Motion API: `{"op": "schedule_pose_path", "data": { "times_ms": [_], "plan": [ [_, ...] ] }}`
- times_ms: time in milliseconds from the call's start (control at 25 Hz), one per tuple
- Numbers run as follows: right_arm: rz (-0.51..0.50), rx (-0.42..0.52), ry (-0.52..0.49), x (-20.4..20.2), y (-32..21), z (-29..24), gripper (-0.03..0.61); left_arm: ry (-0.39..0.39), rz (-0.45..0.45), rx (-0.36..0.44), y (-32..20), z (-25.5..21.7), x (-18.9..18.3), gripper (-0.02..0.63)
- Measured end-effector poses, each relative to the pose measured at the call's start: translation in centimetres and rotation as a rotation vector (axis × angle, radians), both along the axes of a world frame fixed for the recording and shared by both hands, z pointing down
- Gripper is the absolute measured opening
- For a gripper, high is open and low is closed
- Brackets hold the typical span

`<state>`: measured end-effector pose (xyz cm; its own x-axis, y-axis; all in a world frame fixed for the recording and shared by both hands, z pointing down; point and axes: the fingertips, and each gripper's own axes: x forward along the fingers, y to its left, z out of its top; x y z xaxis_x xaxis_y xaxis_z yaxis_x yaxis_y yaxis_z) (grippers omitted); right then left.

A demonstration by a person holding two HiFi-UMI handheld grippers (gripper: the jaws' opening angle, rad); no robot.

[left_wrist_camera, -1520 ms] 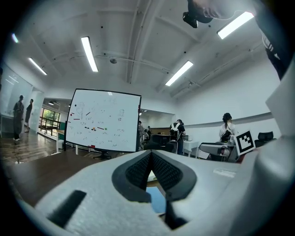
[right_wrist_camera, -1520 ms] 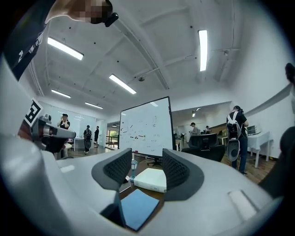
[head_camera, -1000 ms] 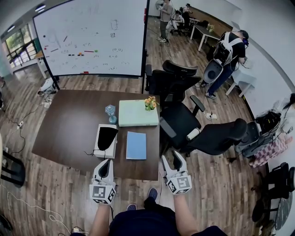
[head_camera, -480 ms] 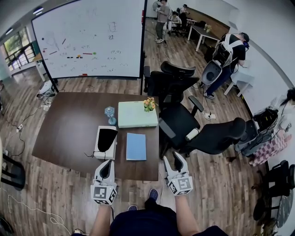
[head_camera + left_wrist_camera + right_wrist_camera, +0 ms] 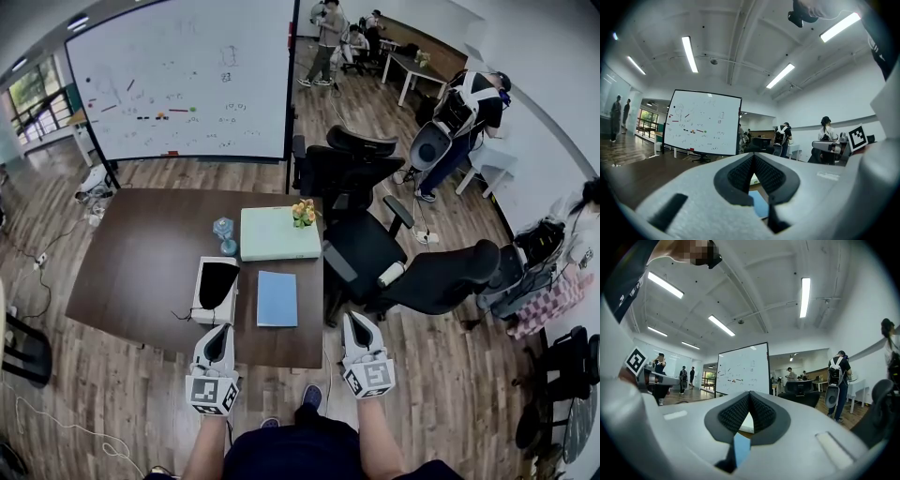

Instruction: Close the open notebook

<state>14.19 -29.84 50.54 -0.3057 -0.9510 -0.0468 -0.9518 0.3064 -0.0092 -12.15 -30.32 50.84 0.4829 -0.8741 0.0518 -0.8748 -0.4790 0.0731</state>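
notebook (image 5: 277, 296) flat, cover down, at my 12 o'clock on table (image 5: 141, 253) | left gripper (image 5: 217, 330) jaws together, empty | right gripper (image 5: 355, 321) jaws just closed on nothing | I'd back off level toward 6 o'clock, avoiding the cover

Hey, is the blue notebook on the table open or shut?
Shut, it seems: the blue notebook lies flat on the table, showing one plain blue cover and no spread pages.
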Motion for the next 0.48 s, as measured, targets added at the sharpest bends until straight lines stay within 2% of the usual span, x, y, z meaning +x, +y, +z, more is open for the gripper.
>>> {"op": "schedule_pose_path", "data": {
  "times_ms": [480],
  "plan": [
    [0.01,-0.054,0.003,0.7,0.8,1.03,0.006,0.001,0.003,-0.003,0.44,0.03,-0.19,-0.005]
  ]
}}
